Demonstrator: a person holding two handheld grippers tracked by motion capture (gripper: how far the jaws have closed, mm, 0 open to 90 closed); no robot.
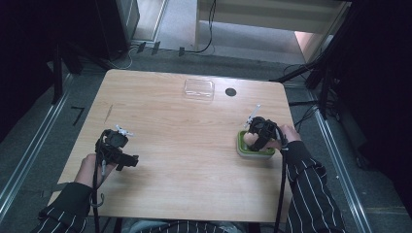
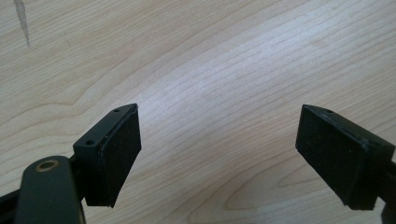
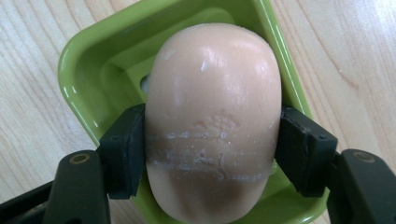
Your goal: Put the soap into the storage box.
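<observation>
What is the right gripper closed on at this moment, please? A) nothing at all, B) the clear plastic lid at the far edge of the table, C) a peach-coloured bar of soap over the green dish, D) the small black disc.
C: in the right gripper view both pads of the right gripper press the sides of the bar of soap, above the green soap dish.

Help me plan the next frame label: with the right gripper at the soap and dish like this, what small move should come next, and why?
Probably a short straight lift. The right gripper has both pads pressed on the sides of the soap, which sits over the green dish. Whether the soap is going in or coming out cannot be told. The left gripper is open over bare table, so nothing steadies the dish; lift slowly.
</observation>
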